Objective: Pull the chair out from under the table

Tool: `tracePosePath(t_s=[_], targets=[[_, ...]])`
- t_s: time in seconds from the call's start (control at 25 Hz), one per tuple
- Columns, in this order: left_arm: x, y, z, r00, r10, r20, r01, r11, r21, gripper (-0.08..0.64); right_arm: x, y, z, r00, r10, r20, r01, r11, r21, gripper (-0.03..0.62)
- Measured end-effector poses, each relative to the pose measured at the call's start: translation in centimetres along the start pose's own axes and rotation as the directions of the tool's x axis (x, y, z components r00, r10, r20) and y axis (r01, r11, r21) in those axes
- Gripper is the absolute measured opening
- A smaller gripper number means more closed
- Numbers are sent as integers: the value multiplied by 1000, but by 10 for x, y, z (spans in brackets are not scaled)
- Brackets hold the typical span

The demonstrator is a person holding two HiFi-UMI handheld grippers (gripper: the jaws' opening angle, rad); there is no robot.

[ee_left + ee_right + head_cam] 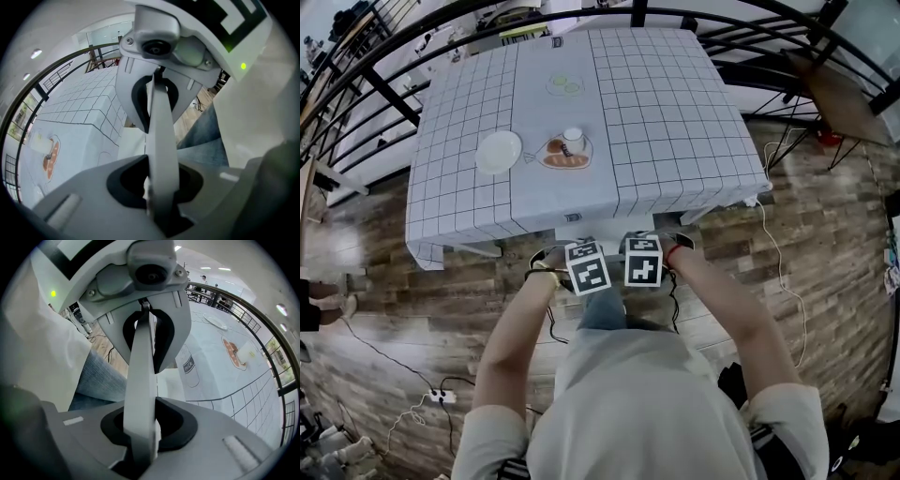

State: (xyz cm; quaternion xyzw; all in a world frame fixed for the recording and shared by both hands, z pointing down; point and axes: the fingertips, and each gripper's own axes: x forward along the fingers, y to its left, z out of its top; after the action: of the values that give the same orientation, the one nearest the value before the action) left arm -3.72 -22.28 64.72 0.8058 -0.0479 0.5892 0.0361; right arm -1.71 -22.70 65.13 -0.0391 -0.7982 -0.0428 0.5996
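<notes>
Both grippers are clamped on the chair point(140, 366). The left gripper point(157, 187) and right gripper point(140, 427) sit just beside each other on the same white top rail point(159, 126), pointing steeply down. The fingers point(84, 187) are closed on the rail from either face, and each gripper view shows the other gripper further along it.

The chair is at the near edge of the worktop point(656, 112), right in front of the person. In the head view the marker cubes and the hanging checked cloth point(459, 216) hide nearly all of it, so I can't tell how far out it is.

My read is that the step in hand is the pull itself. Notes:
- Pull straight back toward the body, both hands equally. The grips are close together, so there's little leverage against yaw.
- Keep the force level. A high pull on the back will likely tip the chair if a foot catches.
- The rail looks thin and smooth, so ramp up and don't jerk.
- Watch the cloth overhang, since a snag drags the plate point(499, 151) and cup point(573, 139).
- A loose cable point(780, 272) lies on the floor to the right, so keep the legs off it.
</notes>
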Motion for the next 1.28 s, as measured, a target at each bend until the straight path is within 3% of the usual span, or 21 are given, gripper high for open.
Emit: tracePosePath(t_s=[1.28], targets=[[0,-58,-5,1000,-7,-2,6,998,-56,83,1,57,4,999,34,-8,-34,999,-35,75]])
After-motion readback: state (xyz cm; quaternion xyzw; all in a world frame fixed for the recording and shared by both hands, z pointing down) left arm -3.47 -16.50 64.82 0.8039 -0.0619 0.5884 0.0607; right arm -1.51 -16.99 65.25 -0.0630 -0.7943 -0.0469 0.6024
